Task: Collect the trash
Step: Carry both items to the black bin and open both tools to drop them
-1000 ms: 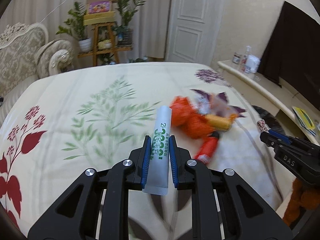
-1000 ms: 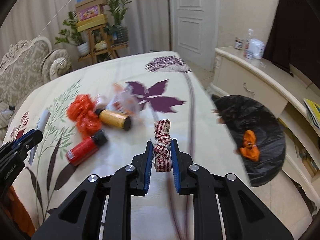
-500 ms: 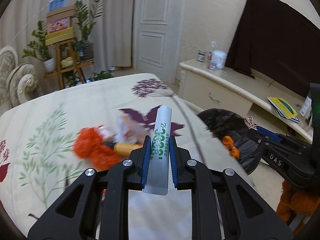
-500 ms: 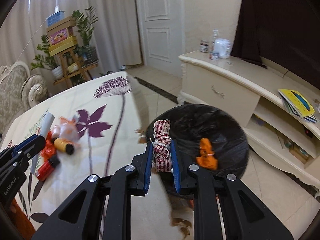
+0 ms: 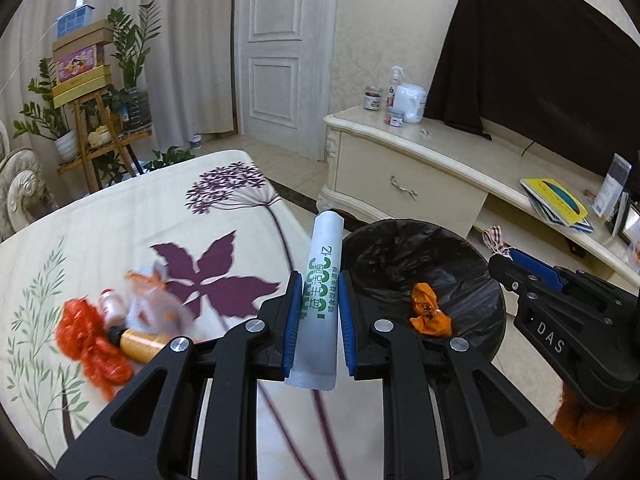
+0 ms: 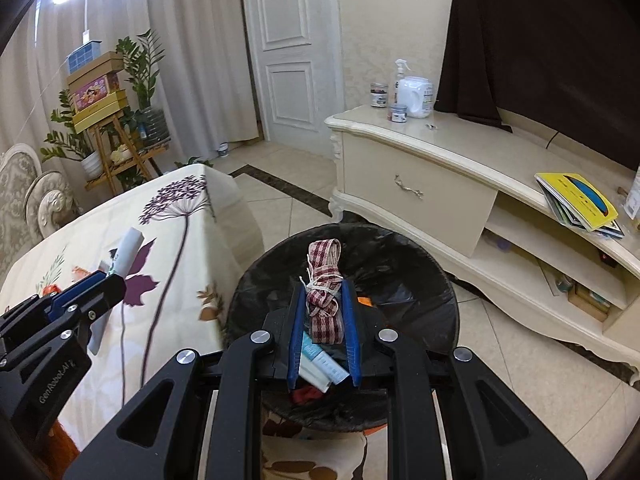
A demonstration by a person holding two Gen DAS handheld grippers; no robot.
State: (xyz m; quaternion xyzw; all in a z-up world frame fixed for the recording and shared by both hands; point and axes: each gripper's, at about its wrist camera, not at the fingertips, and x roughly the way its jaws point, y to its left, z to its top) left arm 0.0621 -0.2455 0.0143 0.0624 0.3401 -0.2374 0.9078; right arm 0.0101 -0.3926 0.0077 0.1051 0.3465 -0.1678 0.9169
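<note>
My left gripper (image 5: 318, 304) is shut on a white tube with green print (image 5: 322, 280), held over the table's right edge beside the black-lined trash bin (image 5: 472, 248). My right gripper (image 6: 323, 300) is shut on a red-and-white checked ribbon bundle (image 6: 322, 280) and hangs directly over the bin (image 6: 404, 252). An orange wrapper (image 5: 428, 312) lies in the bin, with a pale packet (image 6: 320, 364) and something red. On the table remain an orange mesh clump (image 5: 88, 340), a yellow bottle (image 5: 140, 340) and a blurred clear wrapper (image 5: 152, 296).
The floral tablecloth (image 5: 120, 232) covers the table at left. A cream TV cabinet (image 6: 420, 184) stands behind the bin with bottles (image 6: 416, 96) and books (image 6: 576, 200) on it. A white door, plant stand and sofa are at the back. Tiled floor surrounds the bin.
Both grippers have swung right from over the table toward the bin. The right gripper with the ribbon now hangs over the bin. The left holds the tube at the table's edge.
</note>
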